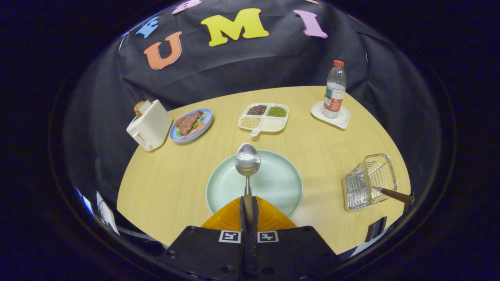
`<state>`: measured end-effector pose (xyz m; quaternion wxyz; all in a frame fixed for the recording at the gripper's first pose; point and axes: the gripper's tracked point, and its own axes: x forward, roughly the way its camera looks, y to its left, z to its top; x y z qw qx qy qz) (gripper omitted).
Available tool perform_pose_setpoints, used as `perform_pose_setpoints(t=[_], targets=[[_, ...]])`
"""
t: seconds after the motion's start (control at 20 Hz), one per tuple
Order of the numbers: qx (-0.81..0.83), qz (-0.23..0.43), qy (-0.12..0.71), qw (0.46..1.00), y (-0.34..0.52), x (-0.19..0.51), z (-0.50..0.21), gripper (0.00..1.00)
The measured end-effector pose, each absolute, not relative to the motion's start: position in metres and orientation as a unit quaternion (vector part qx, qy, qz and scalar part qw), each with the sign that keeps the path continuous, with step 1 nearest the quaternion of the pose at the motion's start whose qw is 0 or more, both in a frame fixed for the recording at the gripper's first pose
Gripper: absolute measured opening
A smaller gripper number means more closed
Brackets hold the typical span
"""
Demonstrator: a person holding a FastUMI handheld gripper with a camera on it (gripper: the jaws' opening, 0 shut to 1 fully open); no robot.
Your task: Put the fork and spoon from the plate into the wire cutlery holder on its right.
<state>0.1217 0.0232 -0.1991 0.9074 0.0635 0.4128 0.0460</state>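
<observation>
We see a round wooden table (175, 183). Along its far side stand a cream toaster (149, 125) holding bread, a blue plate of meat and vegetables (191, 125), a divided dish of beans (263, 117), and a water bottle (334, 89) on a white coaster (343, 120).

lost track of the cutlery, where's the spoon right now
In the gripper view the spoon is clamped by its handle in the gripper, its bowl sticking out ahead over the green plate.
</observation>
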Motion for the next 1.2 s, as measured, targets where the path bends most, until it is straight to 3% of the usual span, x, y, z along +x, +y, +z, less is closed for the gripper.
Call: perform_pose_setpoints(t=[0.65, 1.2], targets=[[0.110, -0.009, 0.377, 0.920, -0.102, 0.068, -0.166, 0.01], [0.131, -0.037, 0.377, 0.916, -0.140, 0.064, -0.173, 0.01]])
